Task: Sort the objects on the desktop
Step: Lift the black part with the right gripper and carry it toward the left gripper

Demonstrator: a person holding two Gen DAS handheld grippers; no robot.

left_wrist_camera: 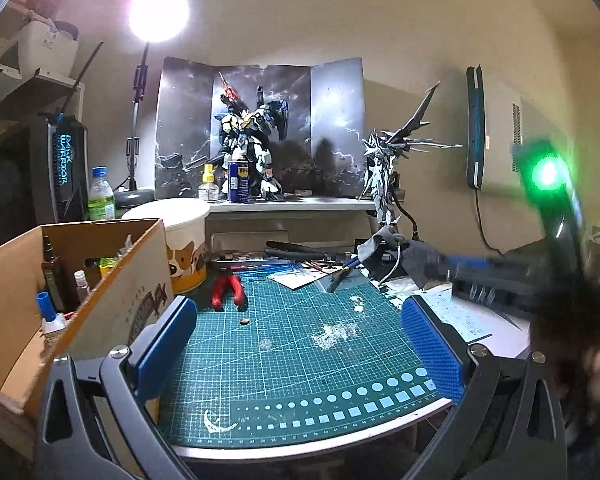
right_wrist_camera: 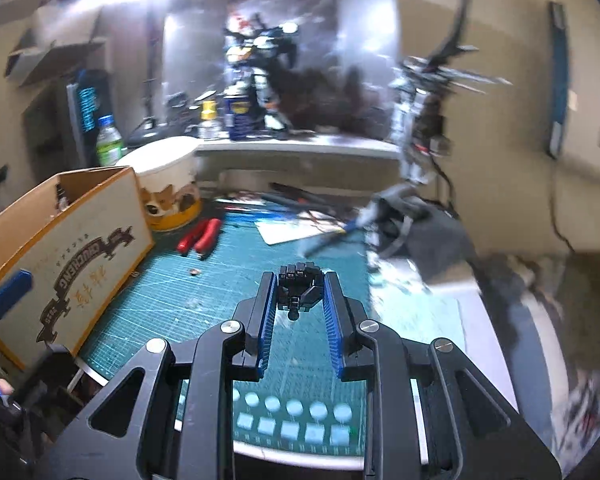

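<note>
My right gripper (right_wrist_camera: 299, 286) is shut on a small black model hand part (right_wrist_camera: 300, 288), held above the green cutting mat (right_wrist_camera: 220, 280). The right view is blurred by motion. My left gripper (left_wrist_camera: 300, 320) stands open over the green cutting mat (left_wrist_camera: 292, 352), nothing between its blue pads (left_wrist_camera: 168, 344). The other gripper shows as a blurred dark shape with a green light (left_wrist_camera: 548, 172) at the right of the left wrist view. A cardboard box (left_wrist_camera: 112, 292) holding pens and bottles stands at the left. Red-handled nippers (left_wrist_camera: 228, 286) lie on the mat's far side.
A round tub with a dog picture (left_wrist_camera: 180, 240) sits behind the box. Tools, papers and a grey cloth (left_wrist_camera: 416, 256) crowd the mat's far edge. A shelf carries a robot model (left_wrist_camera: 252, 140), a blue spray can (left_wrist_camera: 238, 182) and a winged model (left_wrist_camera: 384, 168). White scraps (left_wrist_camera: 332, 336) dot the mat.
</note>
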